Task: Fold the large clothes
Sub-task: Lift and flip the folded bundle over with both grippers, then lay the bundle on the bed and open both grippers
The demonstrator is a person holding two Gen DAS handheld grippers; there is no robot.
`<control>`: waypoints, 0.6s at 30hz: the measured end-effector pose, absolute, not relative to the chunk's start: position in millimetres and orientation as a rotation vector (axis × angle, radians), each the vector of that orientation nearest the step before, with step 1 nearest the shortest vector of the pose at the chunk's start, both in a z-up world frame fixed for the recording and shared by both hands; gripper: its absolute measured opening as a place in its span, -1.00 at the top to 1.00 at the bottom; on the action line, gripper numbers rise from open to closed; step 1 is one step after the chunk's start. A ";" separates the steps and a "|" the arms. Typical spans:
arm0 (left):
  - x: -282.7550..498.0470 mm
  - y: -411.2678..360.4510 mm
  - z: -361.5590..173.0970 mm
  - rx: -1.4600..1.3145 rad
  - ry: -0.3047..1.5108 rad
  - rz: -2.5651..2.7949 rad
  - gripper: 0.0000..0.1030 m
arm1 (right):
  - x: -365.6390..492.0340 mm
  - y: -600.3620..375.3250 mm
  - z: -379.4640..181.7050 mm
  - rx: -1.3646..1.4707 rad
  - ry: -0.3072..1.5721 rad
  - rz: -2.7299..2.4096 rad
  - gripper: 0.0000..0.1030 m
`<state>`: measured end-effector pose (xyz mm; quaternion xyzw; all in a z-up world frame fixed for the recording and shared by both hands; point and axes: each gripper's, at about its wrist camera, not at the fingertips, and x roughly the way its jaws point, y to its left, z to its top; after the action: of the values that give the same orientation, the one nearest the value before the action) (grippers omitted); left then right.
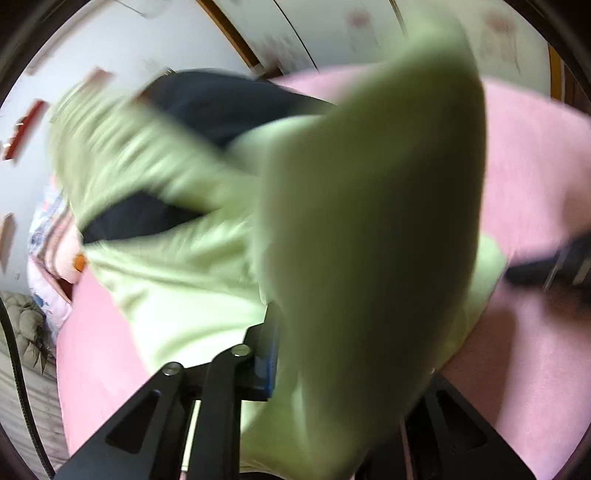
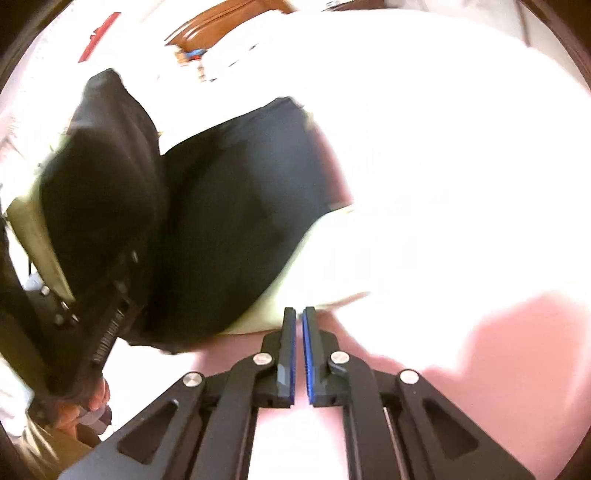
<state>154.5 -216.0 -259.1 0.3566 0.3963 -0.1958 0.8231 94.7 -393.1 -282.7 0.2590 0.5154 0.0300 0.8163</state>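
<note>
A large light green garment [image 1: 369,206] hangs bunched over my left gripper [image 1: 332,325] and fills most of the left wrist view. The blue pad of one finger [image 1: 271,354] lies against the cloth. The other finger is hidden under the fabric, and the jaws look shut on it. More of the garment spreads across the pink bed sheet [image 1: 535,155], blurred. In the right wrist view the garment [image 2: 406,221] is washed out to white. My right gripper [image 2: 299,314] is shut with nothing between its blue pads, just above the pink sheet [image 2: 498,350] near the cloth's edge.
A person in dark clothes [image 2: 221,206] stands close at the bed's far side, a hand [image 2: 92,402] on the left gripper's handle. Patterned bedding [image 1: 48,229] lies at the left edge of the bed. A white wall and wooden trim [image 1: 229,29] lie behind.
</note>
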 end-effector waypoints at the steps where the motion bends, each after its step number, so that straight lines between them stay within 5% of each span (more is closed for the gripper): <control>1: 155.7 -219.9 -266.2 0.772 0.857 -0.416 0.61 | 94.2 -404.2 -280.6 0.542 1.094 0.036 0.89; 5: 166.1 -217.2 -269.0 0.690 0.912 -0.405 0.47 | 99.5 -415.3 -270.3 0.505 1.066 -0.028 0.89; 9: 172.3 -187.7 -232.8 0.454 0.984 -0.510 0.12 | 116.6 -412.8 -252.6 0.491 1.033 -0.011 0.85; 13: 159.6 -147.0 -187.4 0.296 0.954 -0.564 -0.20 | 132.2 -413.0 -233.1 0.539 1.009 0.073 0.27; 18: 180.8 -94.5 -172.3 0.207 0.934 -0.422 -0.20 | 153.8 -394.1 -205.0 0.557 0.976 0.185 0.21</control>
<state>180.8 -94.5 -172.3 0.0986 0.4460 -0.2017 0.8664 153.8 -394.1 -205.0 0.2635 0.4621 0.0874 0.8423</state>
